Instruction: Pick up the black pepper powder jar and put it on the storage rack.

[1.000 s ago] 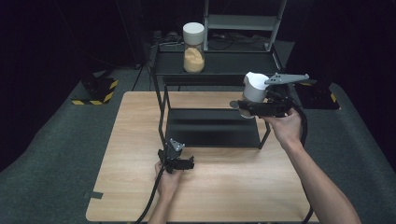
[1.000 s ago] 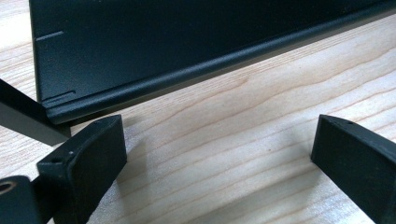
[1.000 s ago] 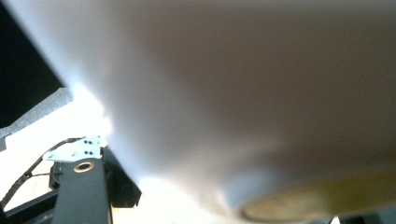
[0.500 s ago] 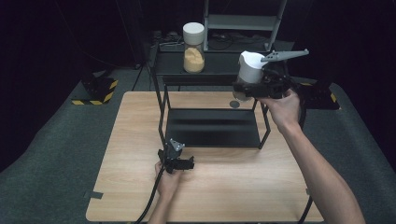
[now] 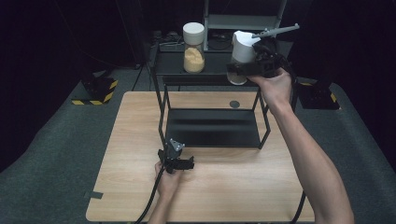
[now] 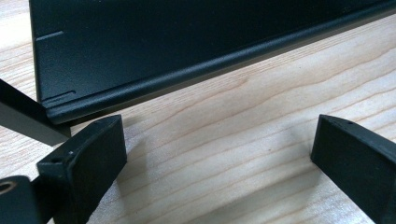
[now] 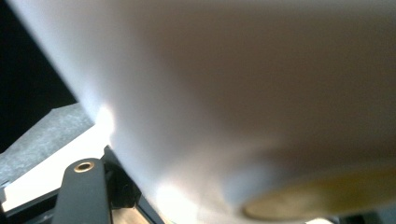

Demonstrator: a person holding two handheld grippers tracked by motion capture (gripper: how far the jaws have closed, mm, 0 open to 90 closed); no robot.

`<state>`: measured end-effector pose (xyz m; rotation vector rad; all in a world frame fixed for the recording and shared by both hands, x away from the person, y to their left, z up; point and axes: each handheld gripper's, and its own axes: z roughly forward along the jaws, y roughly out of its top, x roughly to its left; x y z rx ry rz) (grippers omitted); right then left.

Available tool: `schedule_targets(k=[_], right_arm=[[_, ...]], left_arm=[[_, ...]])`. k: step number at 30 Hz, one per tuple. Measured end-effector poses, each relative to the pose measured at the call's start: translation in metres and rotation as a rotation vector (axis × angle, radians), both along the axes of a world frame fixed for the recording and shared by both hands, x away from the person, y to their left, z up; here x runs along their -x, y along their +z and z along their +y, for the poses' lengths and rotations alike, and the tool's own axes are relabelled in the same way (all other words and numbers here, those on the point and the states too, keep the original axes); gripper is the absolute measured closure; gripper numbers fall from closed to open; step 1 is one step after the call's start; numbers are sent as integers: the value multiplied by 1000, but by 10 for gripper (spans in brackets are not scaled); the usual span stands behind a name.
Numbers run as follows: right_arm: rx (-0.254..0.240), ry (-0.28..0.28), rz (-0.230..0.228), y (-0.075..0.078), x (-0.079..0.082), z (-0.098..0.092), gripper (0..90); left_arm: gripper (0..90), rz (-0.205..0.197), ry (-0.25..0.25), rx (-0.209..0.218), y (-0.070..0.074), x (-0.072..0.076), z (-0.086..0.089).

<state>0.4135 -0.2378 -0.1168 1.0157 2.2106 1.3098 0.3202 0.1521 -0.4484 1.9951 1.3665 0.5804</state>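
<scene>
1. The right gripper (image 5: 243, 70) is up at the height of the rack's top shelf (image 5: 212, 70), clenched around a white-lidded jar (image 5: 243, 49); from the high view the jar hangs at the right end of that shelf, and I cannot tell whether its base touches it.
2. On the same shelf, well to the left, a second jar (image 5: 193, 42) with pale orange contents stands upright.
3. In the right gripper view, the held jar's white lid (image 7: 233, 93) looms huge and blurred right against the lens.
4. The left gripper (image 5: 176, 161) rests low on the wooden table (image 5: 130, 154), just in front of the rack's lower shelf (image 5: 212, 128); its jaws stand apart, released, bare wood grain between them.
5. The left gripper view shows the shelf's black front edge (image 6: 187, 70) running close above the tabletop.
6. A small round disc (image 5: 234, 104) sits in the table behind the rack.
7. Around the table there is grey carpet (image 5: 56, 140), a yellow-and-black striped block (image 5: 95, 91) at the left, and darkness beyond.
</scene>
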Motion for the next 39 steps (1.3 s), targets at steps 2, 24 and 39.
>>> schedule_targets(k=[2,24,39], right_arm=[[6,-25,4,3,-6,7,305],[62,-206,49,8,-47,52,305],[65,-214,55,-2,-56,54,304]], left_arm=[[32,1,1,4,0,0,0],[33,-2,0,6,-1,0,0],[33,-2,0,6,-1,0,0]])
